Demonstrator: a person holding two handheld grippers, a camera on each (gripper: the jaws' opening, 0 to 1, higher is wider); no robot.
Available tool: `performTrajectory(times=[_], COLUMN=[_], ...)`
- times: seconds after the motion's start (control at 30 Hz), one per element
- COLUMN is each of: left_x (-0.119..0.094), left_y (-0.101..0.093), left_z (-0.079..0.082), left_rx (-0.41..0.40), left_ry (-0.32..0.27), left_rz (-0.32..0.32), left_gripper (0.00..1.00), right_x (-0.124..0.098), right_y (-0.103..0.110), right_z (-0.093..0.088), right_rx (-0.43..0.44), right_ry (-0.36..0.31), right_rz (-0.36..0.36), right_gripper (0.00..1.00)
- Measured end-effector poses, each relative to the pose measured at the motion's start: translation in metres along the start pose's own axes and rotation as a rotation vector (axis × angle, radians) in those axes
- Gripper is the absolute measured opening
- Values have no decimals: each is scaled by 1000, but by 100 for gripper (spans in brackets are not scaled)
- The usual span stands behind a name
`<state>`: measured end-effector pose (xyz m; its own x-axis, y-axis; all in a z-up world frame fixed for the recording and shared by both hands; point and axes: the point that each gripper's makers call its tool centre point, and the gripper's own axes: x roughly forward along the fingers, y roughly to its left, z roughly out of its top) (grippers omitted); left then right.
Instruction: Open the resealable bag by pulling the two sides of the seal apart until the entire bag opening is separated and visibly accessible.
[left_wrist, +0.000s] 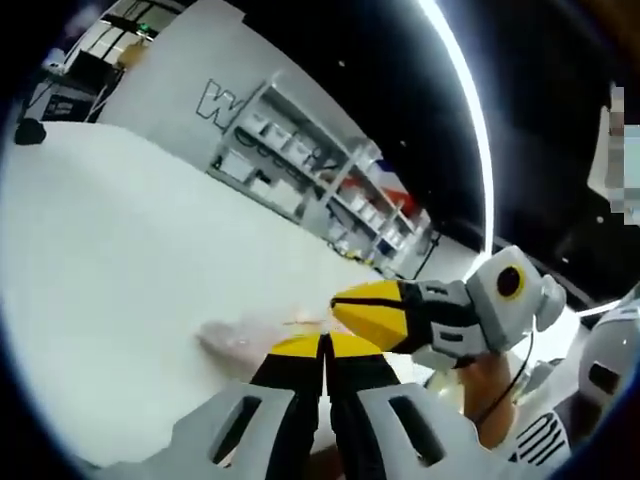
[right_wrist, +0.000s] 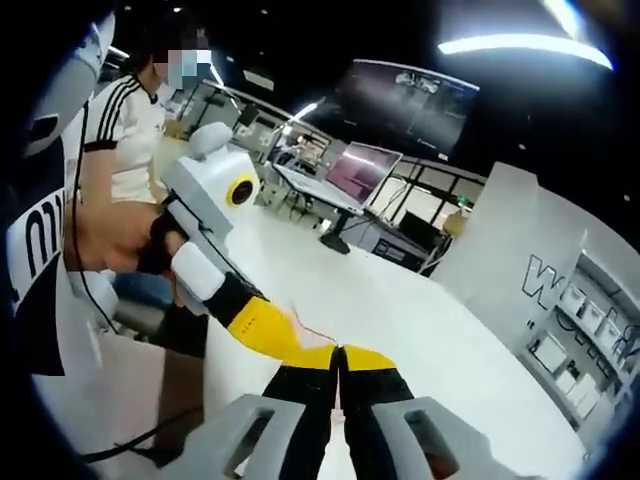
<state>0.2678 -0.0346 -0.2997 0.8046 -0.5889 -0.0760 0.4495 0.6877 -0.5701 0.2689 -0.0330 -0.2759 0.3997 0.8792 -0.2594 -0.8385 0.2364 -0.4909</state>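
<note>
Both grippers, left gripper (left_wrist: 324, 345) and right gripper (right_wrist: 338, 355), fingers pinched closed on the thin, limp, slippery resealable bag (left_wrist: 245, 335) at its seal lips above the desk (left_wrist: 120, 260).

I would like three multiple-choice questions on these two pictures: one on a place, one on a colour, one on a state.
1. Where is the bag?
A. in a drawer
B. above the white table, at the gripper tips
C. on the shelf

2. What colour are the jaw tips of both grippers?
A. yellow
B. green
C. red

3. How do the left gripper's jaws stand?
A. wide open
B. missing
C. shut

Answers:
1 B, the clear bag hangs at the tips over the table.
2 A, the right gripper has yellow tips too.
3 C, no gap shows between them.
</note>
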Motion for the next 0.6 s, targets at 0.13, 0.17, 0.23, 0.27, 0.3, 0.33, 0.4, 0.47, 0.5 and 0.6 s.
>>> performTrajectory(times=[0.13, 0.17, 0.23, 0.27, 0.3, 0.33, 0.4, 0.47, 0.5, 0.6], left_x=[3, 3, 4, 4, 4, 4, 4, 4, 3, 3], left_y=[-5, -6, -7, -8, -8, -8, -7, -7, -6, -6], left_z=[-9, -13, -17, -18, -18, -17, -16, -15, -14, -12], left_rx=[-10, -10, -14, -18, -21, -20, -16, -13, -14, -10], left_ry=[51, 71, 87, 87, 87, 87, 83, 77, 72, 66], left_rz=[-23, -28, -35, -39, -41, -41, -39, -37, -36, -34], left_gripper=[1, 1, 1, 1, 1, 1, 1, 1, 1, 1], right_x=[-3, -5, -8, -8, -7, -7, -7, -7, -7, -6], right_y=[-12, -18, -25, -26, -26, -25, -23, -22, -21, -16], right_z=[3, 5, 6, 4, 4, 4, 4, 4, 4, 4], right_rx=[0, -3, 11, 18, 21, 20, 12, 7, 6, 3], right_ry=[-19, -33, -35, -33, -34, -36, -34, -34, -35, -32], right_rz=[-50, -79, -104, -105, -105, -105, -103, -99, -95, -70], right_gripper=[0, 0, 0, 0, 0, 0, 0, 0, 0, 0])
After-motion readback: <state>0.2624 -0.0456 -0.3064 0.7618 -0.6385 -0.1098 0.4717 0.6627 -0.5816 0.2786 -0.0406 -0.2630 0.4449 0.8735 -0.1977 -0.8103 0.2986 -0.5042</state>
